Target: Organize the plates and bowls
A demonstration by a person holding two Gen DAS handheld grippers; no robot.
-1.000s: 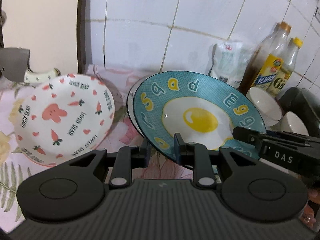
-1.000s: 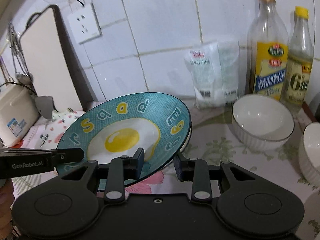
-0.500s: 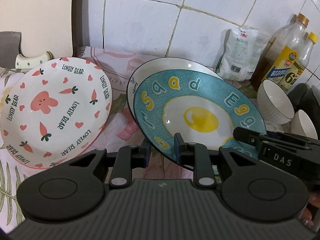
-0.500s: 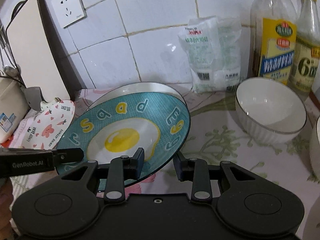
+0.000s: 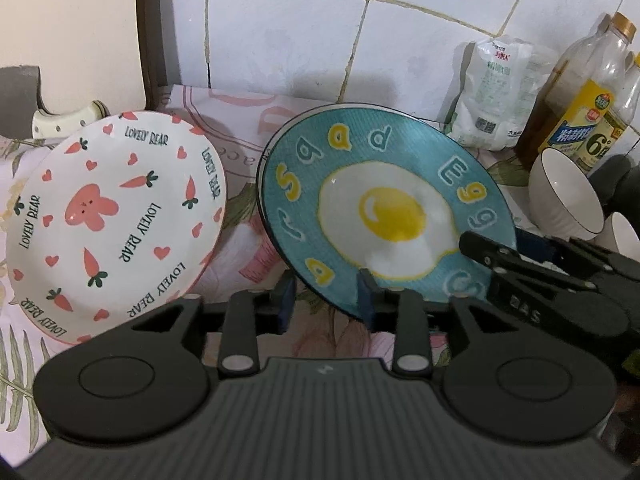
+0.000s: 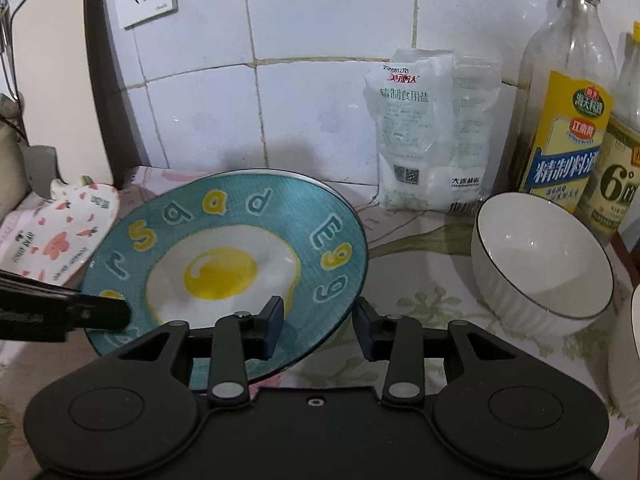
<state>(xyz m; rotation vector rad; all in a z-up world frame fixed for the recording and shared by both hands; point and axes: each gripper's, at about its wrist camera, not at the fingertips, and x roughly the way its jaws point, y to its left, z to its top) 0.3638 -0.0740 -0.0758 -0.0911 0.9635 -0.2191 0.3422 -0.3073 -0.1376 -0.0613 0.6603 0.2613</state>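
Note:
A teal plate with a fried-egg picture (image 5: 384, 208) lies on top of a white plate, of which only the dark rim (image 5: 262, 168) shows. My left gripper (image 5: 326, 300) is open, its fingers apart around the teal plate's near edge. My right gripper (image 6: 318, 326) is open too, its fingers apart around the same plate (image 6: 224, 264) at its right edge. A white plate with pink bears and carrots (image 5: 116, 216) lies to the left. A white bowl with a dark rim (image 6: 540, 260) stands to the right.
A salt bag (image 6: 428, 132) and two oil bottles (image 6: 560, 100) stand against the tiled wall. A second white bowl (image 5: 624, 236) sits at the far right. A cutting board (image 5: 68, 28) leans at the left. A floral cloth (image 6: 420, 280) covers the counter.
The teal plate has come down onto the white plate, which is now almost hidden. Both grippers' fingers have spread apart from its edge.

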